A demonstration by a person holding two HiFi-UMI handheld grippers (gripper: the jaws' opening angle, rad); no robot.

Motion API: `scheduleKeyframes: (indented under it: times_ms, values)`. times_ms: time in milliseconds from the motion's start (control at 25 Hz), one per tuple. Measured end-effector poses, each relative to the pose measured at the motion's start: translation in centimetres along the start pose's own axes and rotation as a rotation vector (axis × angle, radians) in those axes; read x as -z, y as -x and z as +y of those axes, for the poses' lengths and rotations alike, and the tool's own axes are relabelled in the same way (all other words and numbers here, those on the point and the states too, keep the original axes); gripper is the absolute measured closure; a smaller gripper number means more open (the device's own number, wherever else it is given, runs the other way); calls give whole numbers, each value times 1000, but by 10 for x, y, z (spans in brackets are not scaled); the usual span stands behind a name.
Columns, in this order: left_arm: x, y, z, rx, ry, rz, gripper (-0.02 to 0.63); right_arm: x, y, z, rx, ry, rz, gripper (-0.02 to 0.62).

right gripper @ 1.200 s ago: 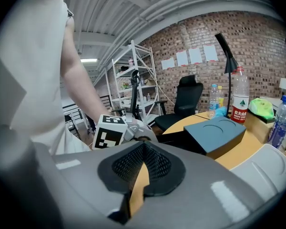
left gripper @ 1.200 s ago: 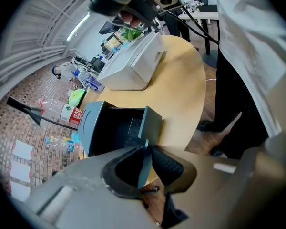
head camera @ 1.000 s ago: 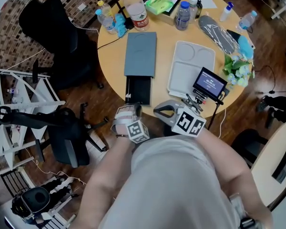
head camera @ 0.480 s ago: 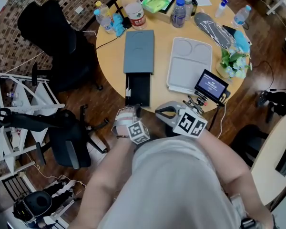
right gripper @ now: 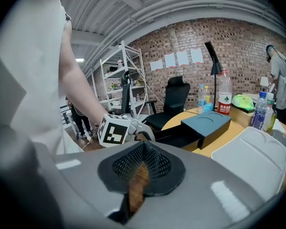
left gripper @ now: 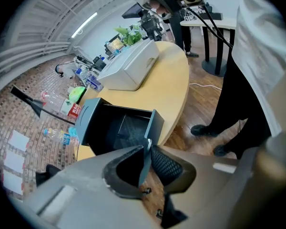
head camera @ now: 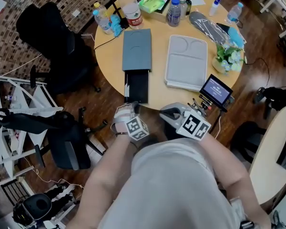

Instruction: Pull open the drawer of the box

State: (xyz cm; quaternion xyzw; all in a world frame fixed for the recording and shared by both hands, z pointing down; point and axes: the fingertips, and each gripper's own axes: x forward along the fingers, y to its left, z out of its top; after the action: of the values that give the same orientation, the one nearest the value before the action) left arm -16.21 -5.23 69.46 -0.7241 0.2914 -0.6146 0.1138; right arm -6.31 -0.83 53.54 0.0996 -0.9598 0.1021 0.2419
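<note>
**A:** What do the jaws have?

**B:** The left gripper (left gripper: 144, 168) is pinched on what looks like a thin pull tab (left gripper: 148, 144) on the front of the drawer (left gripper: 121, 128). The right gripper (right gripper: 136, 180) has its jaws together on nothing, at 3 o'clock of the left one.

**A:** And the drawer?

**B:** It's at 12 o'clock of the left gripper, black and drawn well out of the grey box (head camera: 136, 50). Its front is near the edge of the desk (head camera: 159, 92).

**A:** So it's nearly done, I'd say. How should the pull finish?

**B:** Pull straight toward 6 o'clock, level with the desk, so the tab isn't twisted. Go slowly, because nothing braces the box and it may slide. Stop before the drawer comes free.

**A:** Anything nearby?

**B:** A white tray (head camera: 186, 61) lies at 3 o'clock of the box, apart from it.
</note>
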Motion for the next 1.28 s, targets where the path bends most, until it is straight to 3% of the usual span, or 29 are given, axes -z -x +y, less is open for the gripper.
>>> scheduleKeyframes:
  times_ms: [160, 280, 440, 680, 920, 1280]
  values:
    - [-5, 25, 9, -32, 22, -50, 555, 2, 2, 8, 20, -4, -7, 594]
    - [-9, 50, 12, -44, 85, -104, 567, 1, 2, 18, 29, -2, -11, 594]
    - [-15, 82, 3, -31, 226, -204, 600, -2, 1, 32, 31, 10, -14, 594]
    - [-25, 141, -12, 24, 517, -443, 601, -2, 3, 55, 42, 31, -1, 594]
    - [-9, 195, -13, 64, 741, -563, 601, -15, 7, 90, 53, 39, -22, 594]
    - [-1, 247, -34, 126, 886, -715, 601, -26, 9, 156, 64, 32, -82, 594]
